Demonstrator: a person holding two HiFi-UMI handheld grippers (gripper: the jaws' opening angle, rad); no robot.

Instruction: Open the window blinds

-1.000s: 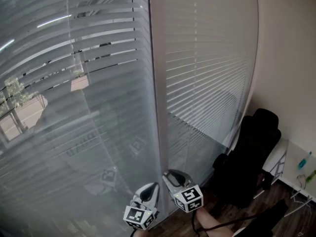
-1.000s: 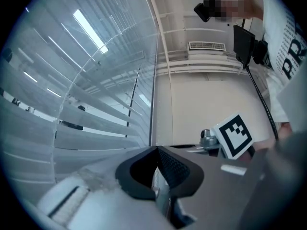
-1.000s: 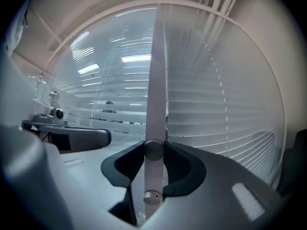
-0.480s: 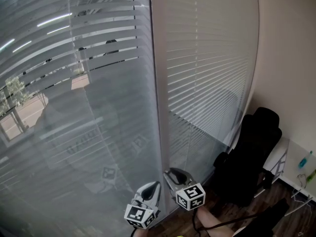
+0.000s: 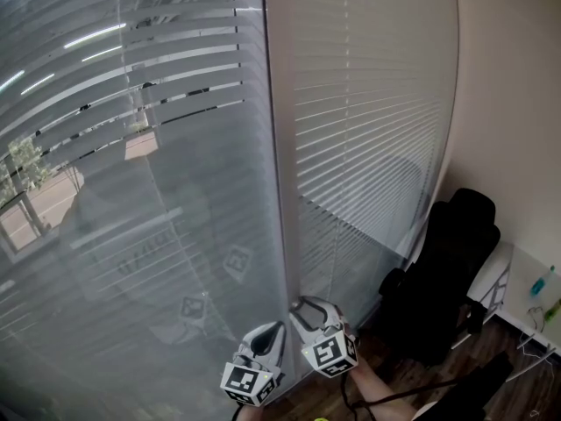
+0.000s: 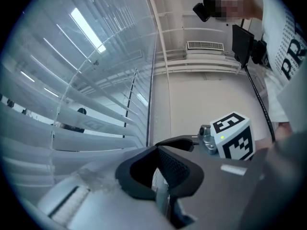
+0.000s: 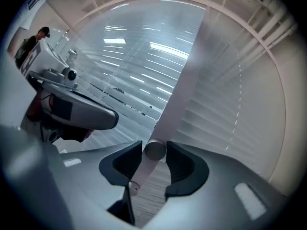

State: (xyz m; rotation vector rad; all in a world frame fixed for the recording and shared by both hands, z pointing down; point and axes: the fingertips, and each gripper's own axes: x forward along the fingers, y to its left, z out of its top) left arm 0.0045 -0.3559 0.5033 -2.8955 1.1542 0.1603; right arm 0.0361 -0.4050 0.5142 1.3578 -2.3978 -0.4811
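Grey slatted blinds (image 5: 131,103) hang behind the glass left of a pale window post (image 5: 279,191); a second set (image 5: 368,130) hangs to its right. Both grippers are low against the post. My right gripper (image 5: 305,310) (image 7: 154,152) has a round pale knob (image 7: 154,150) on the post between its jaws. Those jaws have just been opening, and only a sliver of space shows beside the knob. My left gripper (image 5: 266,340) (image 6: 158,166) sits just left of it; its dark pads overlap in its own view, so their gap is unclear.
A black office chair (image 5: 447,270) stands to the right by the wall. A white desk (image 5: 526,301) with small bottles is at the far right edge. Dark wood floor (image 5: 412,388) shows below the grippers.
The right gripper has rolled about its own axis, its marker cube showing a different tilt. Neither gripper has shifted along the post. The slats look much the same.
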